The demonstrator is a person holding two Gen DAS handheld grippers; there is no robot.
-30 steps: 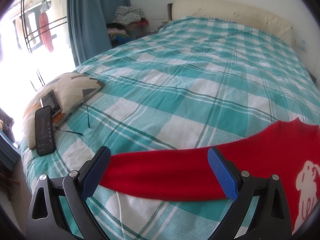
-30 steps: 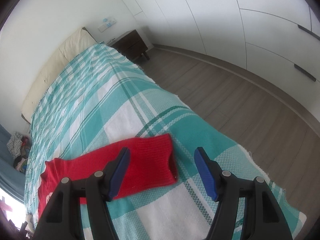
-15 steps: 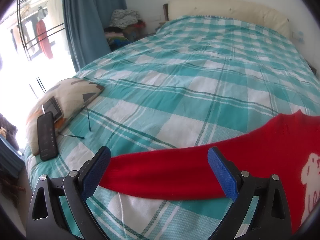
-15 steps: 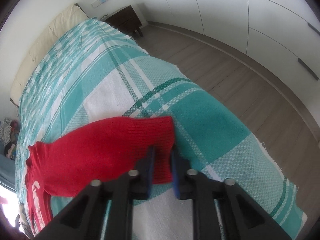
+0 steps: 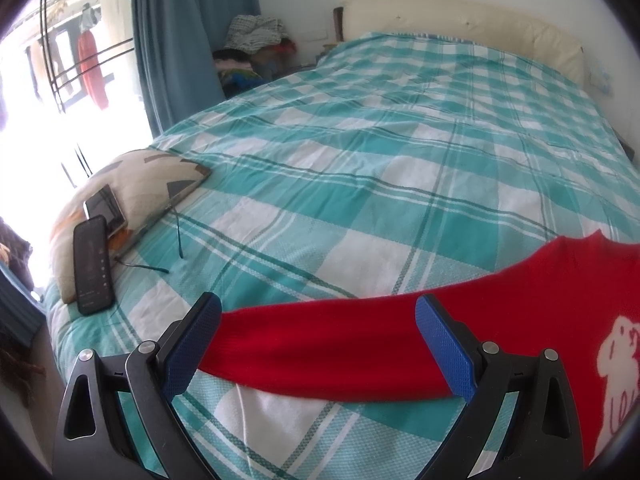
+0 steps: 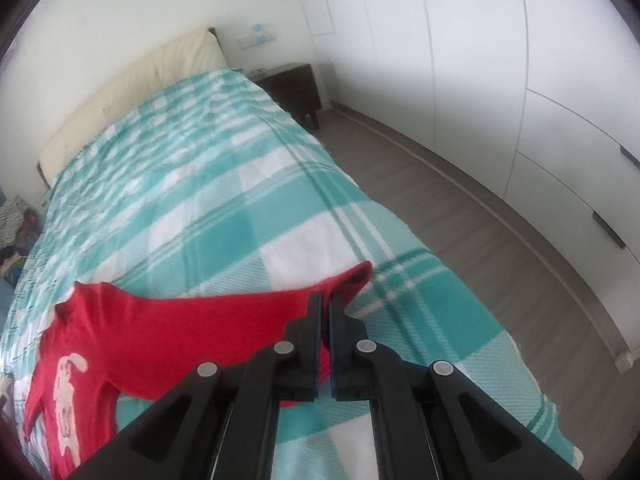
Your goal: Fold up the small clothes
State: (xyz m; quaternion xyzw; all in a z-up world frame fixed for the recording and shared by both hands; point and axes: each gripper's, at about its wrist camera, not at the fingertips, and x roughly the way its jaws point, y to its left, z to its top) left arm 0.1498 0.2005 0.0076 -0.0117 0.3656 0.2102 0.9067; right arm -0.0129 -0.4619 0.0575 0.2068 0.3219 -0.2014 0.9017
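A small red sweater (image 5: 520,304) with a white print lies on the teal checked bedspread (image 5: 360,152). In the left wrist view its left sleeve (image 5: 320,348) stretches flat between the open jaws of my left gripper (image 5: 320,344), which straddles it without pinching. In the right wrist view my right gripper (image 6: 325,300) is shut on the cuff end of the other sleeve (image 6: 352,280) and holds it lifted off the bed; the sweater body (image 6: 120,340) trails to the left.
A patterned cushion (image 5: 132,196) with two phones (image 5: 93,264) and a thin cable (image 5: 180,236) lies at the bed's left edge. A headboard (image 5: 460,16), curtain, clothes pile, nightstand (image 6: 296,84), wardrobe wall and wooden floor (image 6: 500,248) surround the bed.
My right gripper closed on the sleeve cuff and has lifted it, swinging its view up and left. My left gripper stayed open over the other sleeve and barely moved.
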